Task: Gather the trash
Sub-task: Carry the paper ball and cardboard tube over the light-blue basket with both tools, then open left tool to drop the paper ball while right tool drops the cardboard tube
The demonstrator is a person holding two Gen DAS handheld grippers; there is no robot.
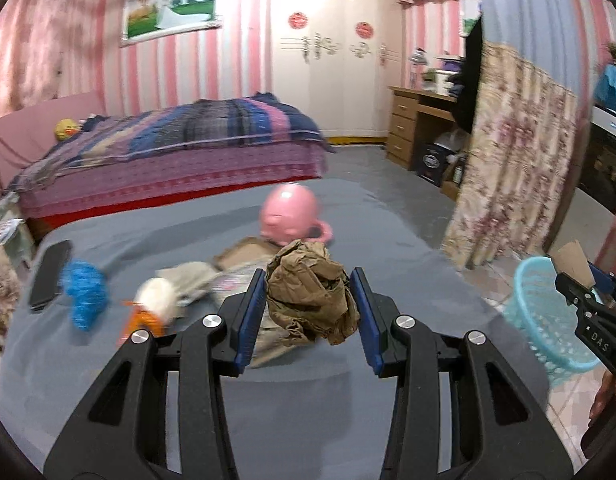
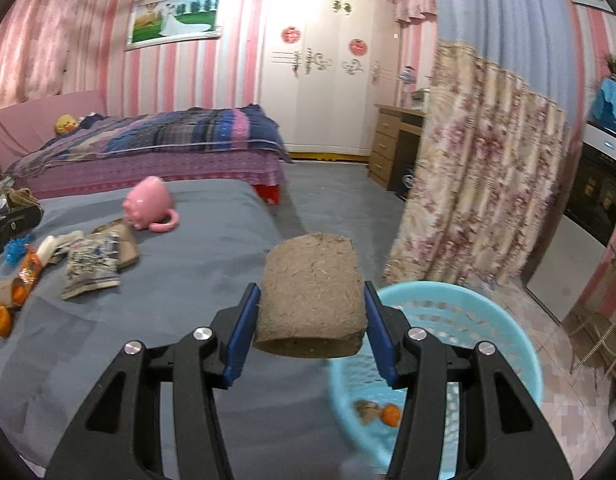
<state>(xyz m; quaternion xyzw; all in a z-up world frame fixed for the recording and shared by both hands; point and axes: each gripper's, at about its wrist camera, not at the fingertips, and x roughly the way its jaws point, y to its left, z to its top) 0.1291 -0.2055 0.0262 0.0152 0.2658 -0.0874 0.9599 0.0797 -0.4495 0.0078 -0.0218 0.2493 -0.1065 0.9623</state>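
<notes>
- Progress: the turquoise basket (image 2: 460, 320) standing on the tiled floor just off the corner of the grey-covered table (image 2: 211, 216) already has a few scraps at its bottom, among them an orange wrapper (image 2: 391, 415), so I judge the collecting to be partly done.
- The left gripper (image 1: 308, 304) is about half closed, its blue pads pressed against a crumpled ball of brown paper (image 1: 308, 296) that it carries above the table, on the side away from the basket.
- The right gripper (image 2: 312, 312) is also about half closed, clamped on a flattened cardboard tube (image 2: 312, 292) held close to the basket's rim, partly over the table edge.
- Left to do, as I judge it: drop both held pieces into the basket, then fetch what lies on the table well away from the basket: a printed wrapper (image 2: 93, 268), orange packets (image 2: 25, 276), a blue tangle (image 1: 83, 292) and a white wad (image 1: 157, 294).
- The pink piggy bank (image 2: 147, 204) and the dark phone (image 1: 49, 274), farther from the basket, look like keepsakes, not trash.
- Room to move: the basket's mouth is open and unobstructed; the floral curtain (image 2: 480, 168) hangs just beyond the basket, so a wide swing could brush it. The table edge lies beside the basket, so the drop calls for clearing that edge first.
</notes>
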